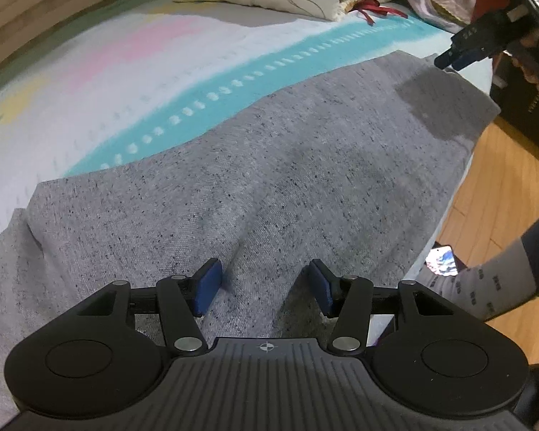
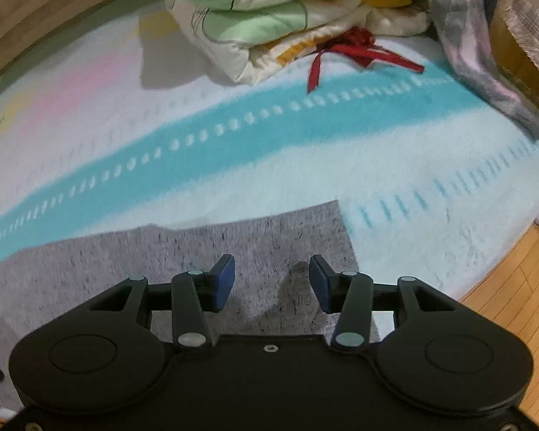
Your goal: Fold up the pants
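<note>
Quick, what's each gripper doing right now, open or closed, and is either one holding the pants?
Left gripper: open, holding nothing, over the grey pants.
Right gripper: open, holding nothing, over the pants' end.

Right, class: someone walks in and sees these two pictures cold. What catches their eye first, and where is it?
The grey speckled pants fill the near part of the bed, lying flat under the open left gripper and the open right gripper. Behind them a bright turquoise stripe crosses the pale bed cover. At the far edge sits a folded quilt with a red ribbon beside it.
</note>
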### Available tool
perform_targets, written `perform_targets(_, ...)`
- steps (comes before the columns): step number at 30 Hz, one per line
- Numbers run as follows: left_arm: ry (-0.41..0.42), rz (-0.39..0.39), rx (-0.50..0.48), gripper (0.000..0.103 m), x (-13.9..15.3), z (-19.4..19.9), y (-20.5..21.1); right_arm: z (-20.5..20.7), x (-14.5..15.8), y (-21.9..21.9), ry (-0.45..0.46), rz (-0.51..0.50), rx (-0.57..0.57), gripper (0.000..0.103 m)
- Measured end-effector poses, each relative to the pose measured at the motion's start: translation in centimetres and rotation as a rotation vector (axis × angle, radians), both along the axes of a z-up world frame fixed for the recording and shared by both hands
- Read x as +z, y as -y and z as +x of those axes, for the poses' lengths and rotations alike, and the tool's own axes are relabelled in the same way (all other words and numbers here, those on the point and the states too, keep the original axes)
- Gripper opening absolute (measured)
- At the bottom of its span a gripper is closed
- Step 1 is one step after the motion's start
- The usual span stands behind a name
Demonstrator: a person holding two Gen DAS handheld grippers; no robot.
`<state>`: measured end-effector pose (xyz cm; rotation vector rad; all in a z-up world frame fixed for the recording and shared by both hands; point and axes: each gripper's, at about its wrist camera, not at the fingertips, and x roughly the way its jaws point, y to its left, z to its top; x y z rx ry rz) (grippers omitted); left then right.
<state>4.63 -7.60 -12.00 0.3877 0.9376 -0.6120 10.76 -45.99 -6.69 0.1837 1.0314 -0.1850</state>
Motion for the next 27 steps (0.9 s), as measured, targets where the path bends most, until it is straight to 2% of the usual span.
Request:
perform_targets(3,0.012,0.009,-0.007,0.051,0.0,-0.2,0.3,0.3,-0.9,-0.5,-0.021,-0.014,0.036,0.055)
perform_targets(7,0.012,0.006,-0.008,0.051,0.7,-0.4,-0.4,0.4,-1.7,-1.3,-0.039,-0.119,0.047,0.055)
perform_targets(12,0.017,0.007,-0.010,0.051,0.7,-0.5,-0.3,0.4,-2.3,-1.0,-0.038,-0.112,0.047,0.061)
perform_targets(13,0.023,0.010,-0.013,0.051,0.7,-0.5,-0.3,0.3,-2.4,-0.9,-0.034,-0.084,0.049,0.053)
perform_targets(14,0.030,0.011,-0.016,0.051,0.8,-0.6,-0.2,0.3,-2.5,-0.7,-0.027,-0.047,0.054,0.017)
perform_targets(15,0.039,0.007,-0.018,0.051,0.9,-0.7,-0.2,0.2,-2.3,-0.7,-0.022,-0.012,0.062,0.017)
perform_targets(16,0.049,-0.001,-0.025,0.051,1.1,-0.9,-0.2,0.1,-1.9,-1.1,-0.014,-0.029,0.068,0.016)
perform_targets(18,0.072,-0.022,-0.054,0.051,1.5,-1.5,0.1,-0.2,-0.7,-2.1,0.027,-0.193,0.074,0.016)
perform_targets(19,0.083,-0.028,-0.072,0.051,1.6,-1.8,0.3,-0.2,-0.3,-2.0,0.047,-0.234,0.058,0.015)
perform_targets(21,0.114,-0.024,-0.127,0.051,1.7,-2.8,1.1,0.2,-0.2,-0.6,0.040,-0.156,-0.004,0.015)
perform_targets(22,0.132,-0.020,-0.150,0.051,1.6,-3.2,1.4,0.4,-0.5,-0.5,0.025,-0.150,-0.017,0.015)
perform_targets(25,0.162,-0.026,-0.225,0.051,1.5,-4.6,2.4,0.8,-1.5,-1.7,-0.011,-0.225,0.020,0.015)
perform_targets(27,0.164,0.005,-0.250,0.051,1.0,-5.2,3.1,0.9,-1.7,-2.2,-0.013,-0.243,0.030,0.015)
